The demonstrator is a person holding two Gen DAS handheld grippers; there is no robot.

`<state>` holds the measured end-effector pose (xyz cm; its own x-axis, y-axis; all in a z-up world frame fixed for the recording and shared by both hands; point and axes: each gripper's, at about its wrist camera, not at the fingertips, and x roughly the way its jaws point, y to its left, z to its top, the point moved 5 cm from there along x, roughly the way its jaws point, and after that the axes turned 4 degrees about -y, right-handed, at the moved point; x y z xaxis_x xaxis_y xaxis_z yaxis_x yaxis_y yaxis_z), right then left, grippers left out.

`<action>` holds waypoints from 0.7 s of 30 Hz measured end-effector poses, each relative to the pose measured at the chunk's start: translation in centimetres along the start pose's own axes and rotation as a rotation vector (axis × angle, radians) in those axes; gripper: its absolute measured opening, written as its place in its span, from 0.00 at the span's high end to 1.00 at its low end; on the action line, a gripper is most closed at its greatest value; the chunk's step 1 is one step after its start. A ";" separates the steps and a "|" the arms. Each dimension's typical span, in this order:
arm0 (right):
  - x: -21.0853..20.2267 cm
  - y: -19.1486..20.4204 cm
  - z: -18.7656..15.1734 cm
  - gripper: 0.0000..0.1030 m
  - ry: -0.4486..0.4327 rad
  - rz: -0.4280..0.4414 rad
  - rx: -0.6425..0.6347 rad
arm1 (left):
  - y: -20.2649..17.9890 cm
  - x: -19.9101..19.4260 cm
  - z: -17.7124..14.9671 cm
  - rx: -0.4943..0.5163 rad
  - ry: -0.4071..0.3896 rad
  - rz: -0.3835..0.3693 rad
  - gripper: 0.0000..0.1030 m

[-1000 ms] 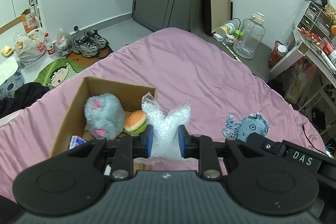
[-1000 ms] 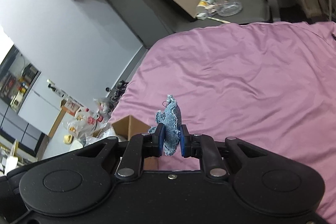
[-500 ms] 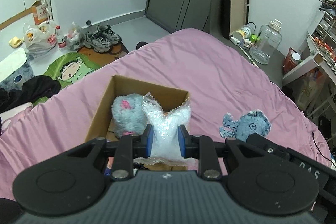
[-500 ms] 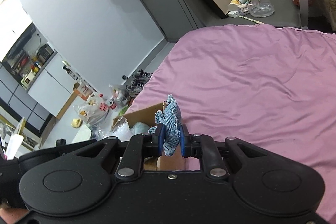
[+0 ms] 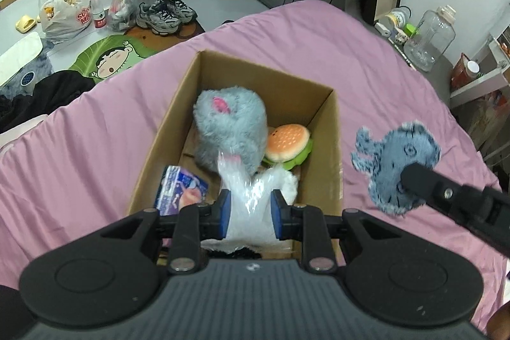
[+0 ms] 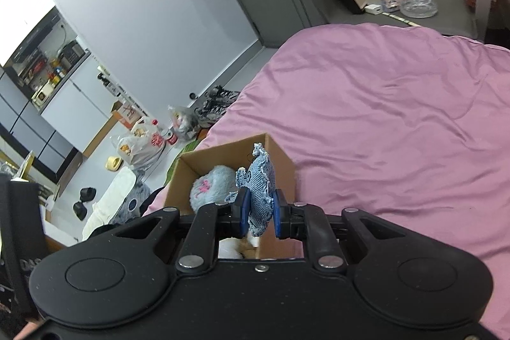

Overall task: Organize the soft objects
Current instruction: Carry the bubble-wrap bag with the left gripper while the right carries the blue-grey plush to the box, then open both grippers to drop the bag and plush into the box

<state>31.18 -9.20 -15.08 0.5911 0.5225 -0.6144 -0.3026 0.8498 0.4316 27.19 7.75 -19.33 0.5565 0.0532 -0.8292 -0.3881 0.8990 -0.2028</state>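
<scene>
An open cardboard box (image 5: 322,91) sits on the pink bed. Inside lie a grey fluffy plush (image 5: 229,123), a burger toy (image 5: 288,142) and a small blue packet (image 5: 180,190). My left gripper (image 5: 250,214) is shut on a clear bubble-wrap bag (image 5: 251,196) and holds it over the near end of the box. My right gripper (image 6: 259,212) is shut on a blue denim plush (image 6: 259,180), held in the air just right of the box (image 6: 280,160); the plush also shows in the left wrist view (image 5: 395,164).
The pink bedsheet (image 5: 382,75) spreads all around the box. On the floor to the left lie sneakers (image 5: 165,11), plastic bags (image 5: 63,15) and a green cartoon mat (image 5: 111,59). A big clear jug (image 5: 430,37) stands beyond the bed's far right corner.
Both grippers have moved towards the box. The left one now hangs the bubble-wrap bag over its inside, looking down into it. The right one has brought the denim plush up beside the box.
</scene>
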 end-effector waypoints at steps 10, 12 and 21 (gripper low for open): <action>1.5 2.8 -0.8 0.85 0.052 0.026 -0.046 | 3.4 -0.1 0.8 -0.052 0.011 0.015 0.74; 1.6 3.1 -1.0 0.85 0.060 0.019 -0.060 | 3.8 -0.3 1.1 -0.061 0.008 0.011 0.74; 0.8 4.3 -2.4 0.59 0.112 -0.001 -0.108 | 3.9 -1.5 1.2 -0.050 0.011 -0.001 0.63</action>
<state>28.55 -4.97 -15.26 0.5061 0.5209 -0.6874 -0.3840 0.8498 0.3612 25.73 11.73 -18.24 0.5491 0.0472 -0.8345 -0.4238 0.8762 -0.2293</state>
